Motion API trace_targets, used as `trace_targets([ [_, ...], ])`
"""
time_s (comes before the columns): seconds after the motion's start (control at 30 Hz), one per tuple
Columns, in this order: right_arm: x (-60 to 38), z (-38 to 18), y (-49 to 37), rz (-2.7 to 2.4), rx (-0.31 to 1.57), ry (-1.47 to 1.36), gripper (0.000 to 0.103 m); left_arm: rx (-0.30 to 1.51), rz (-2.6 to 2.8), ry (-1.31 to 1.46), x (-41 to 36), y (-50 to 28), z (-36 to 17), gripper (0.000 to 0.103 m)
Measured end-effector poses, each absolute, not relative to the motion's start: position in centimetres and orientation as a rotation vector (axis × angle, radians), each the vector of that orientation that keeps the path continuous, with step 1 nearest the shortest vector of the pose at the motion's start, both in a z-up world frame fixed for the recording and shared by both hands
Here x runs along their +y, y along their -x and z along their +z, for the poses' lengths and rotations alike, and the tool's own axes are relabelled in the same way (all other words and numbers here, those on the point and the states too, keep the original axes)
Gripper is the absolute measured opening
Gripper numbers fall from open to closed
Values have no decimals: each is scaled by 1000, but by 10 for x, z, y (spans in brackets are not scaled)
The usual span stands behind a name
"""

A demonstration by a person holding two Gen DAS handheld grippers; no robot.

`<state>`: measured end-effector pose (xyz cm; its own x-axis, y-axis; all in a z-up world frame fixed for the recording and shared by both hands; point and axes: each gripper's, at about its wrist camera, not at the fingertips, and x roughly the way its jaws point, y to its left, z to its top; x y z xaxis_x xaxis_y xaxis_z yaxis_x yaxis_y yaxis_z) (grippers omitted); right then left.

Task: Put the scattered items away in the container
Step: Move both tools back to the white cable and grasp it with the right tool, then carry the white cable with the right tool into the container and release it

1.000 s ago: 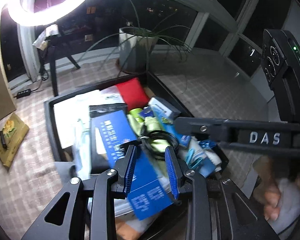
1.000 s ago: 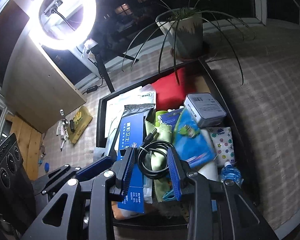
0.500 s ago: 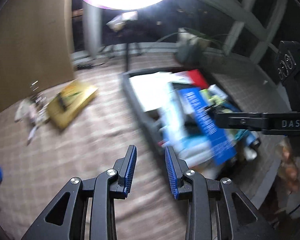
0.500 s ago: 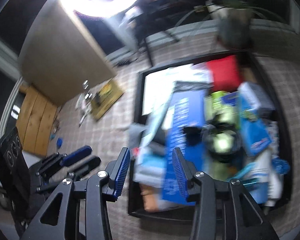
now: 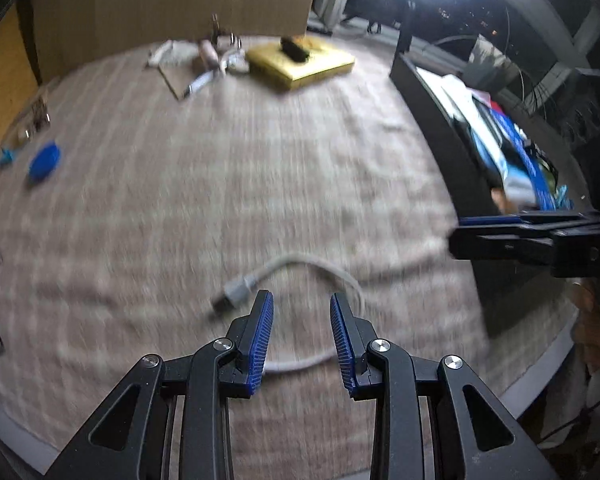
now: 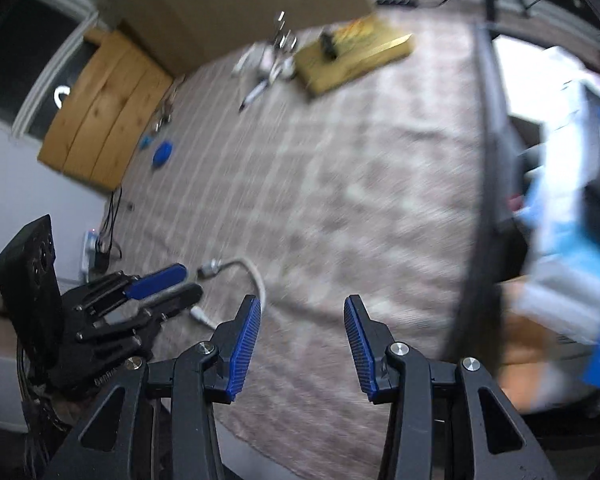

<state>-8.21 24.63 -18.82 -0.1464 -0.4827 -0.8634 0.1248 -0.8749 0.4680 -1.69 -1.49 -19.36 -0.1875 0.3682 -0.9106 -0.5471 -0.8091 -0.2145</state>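
Left tool point(image 5: 302, 338) part open, empty, above white cable point(image 5: 300, 264) on bench point(image 5: 220, 184); right tool point(image 6: 302, 350) likewise gaping, empty.

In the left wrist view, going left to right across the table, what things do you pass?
Blue cap → white cable → black container → right gripper

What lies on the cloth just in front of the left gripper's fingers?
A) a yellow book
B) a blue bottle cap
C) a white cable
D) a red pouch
C: in the left wrist view, a white cable with a grey plug curves on the table cloth right ahead of the left gripper; its fingers stand apart with nothing between them.
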Motion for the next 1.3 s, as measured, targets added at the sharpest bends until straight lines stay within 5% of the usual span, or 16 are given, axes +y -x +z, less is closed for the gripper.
trace_targets([
  [0.47, 209, -236, 82, -1933, -497, -1822, 37, 171, 1872, 1521, 23, -7, -222, 32],
  [0.57, 207, -241, 82, -1895, -542, -1808, 18, 118, 1849, 1528, 27, -6, -225, 31],
  [0.73, 208, -238, 79, -1905, -563, -1769, 4, 84, 1858, 1507, 32, -7, -217, 29],
  [1.3, 295, -133, 95, -2217, -593, -1501, 4, 199, 1872, 1198, 139, -4, -117, 28],
])
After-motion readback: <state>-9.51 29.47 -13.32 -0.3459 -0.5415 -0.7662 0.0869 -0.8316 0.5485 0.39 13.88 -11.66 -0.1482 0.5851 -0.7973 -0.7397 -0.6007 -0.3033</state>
